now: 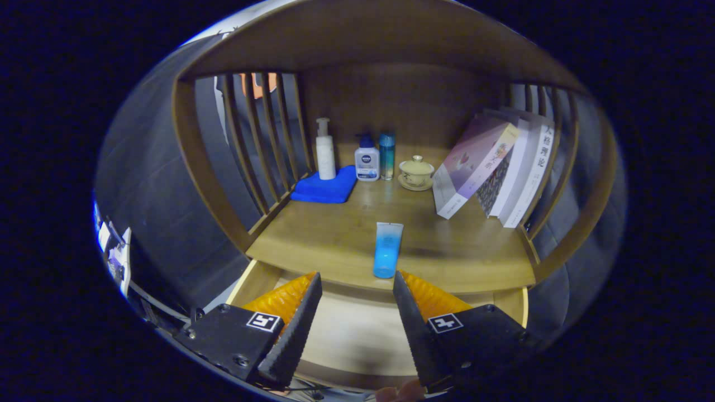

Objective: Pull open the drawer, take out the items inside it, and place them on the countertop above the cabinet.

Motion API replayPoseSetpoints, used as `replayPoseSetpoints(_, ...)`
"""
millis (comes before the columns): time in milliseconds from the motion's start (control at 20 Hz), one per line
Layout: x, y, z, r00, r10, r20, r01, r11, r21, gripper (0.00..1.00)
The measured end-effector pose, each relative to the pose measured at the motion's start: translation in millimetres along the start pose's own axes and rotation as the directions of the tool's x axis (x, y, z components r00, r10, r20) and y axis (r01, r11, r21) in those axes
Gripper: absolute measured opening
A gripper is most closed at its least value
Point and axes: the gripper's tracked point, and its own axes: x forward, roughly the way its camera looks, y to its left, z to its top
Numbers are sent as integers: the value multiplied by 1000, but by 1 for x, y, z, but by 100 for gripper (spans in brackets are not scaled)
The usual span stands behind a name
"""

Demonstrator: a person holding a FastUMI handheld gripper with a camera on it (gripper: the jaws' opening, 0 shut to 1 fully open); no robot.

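On the countertop (pixel 335 240): one blue tube (pixel 387 249), three upright bottles (pixel 367 159), one folded blue cloth (pixel 325 187). One lidded cup (pixel 416 168) on one saucer (pixel 415 184). Three leaning books (pixel 475 163); one drawer (pixel 357 329), pulled open.

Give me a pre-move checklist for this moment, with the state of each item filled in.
1. Drawer pulled open below the countertop: ok.
2. Gripper free, fingers spread over the open drawer with nothing between them: ok.
3. Blue tube out of the drawer and lying on the countertop, just ahead of the fingers near the front edge: ok.
4. Tube resting steadily, cap end toward the edge: cannot tell how securely.
5. Drawer emptied: the visible part of the floor is bare, but the fingers hide some of it: cannot tell.
6. Space left on the countertop between the tube, the blue cloth and the books: ok.
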Motion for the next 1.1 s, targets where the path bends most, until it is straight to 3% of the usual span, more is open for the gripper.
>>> replayPoseSetpoints(250,-47,12,-20,989,19,148,-17,1000,-13,81)
replayPoseSetpoints(400,-61,13,-40,973,3,230,-1,1000,-9,99)
replayPoseSetpoints(600,-71,23,-72,949,26,313,-30,999,10,99)
replayPoseSetpoints(1100,-72,15,-164,888,-68,455,62,998,27,98)
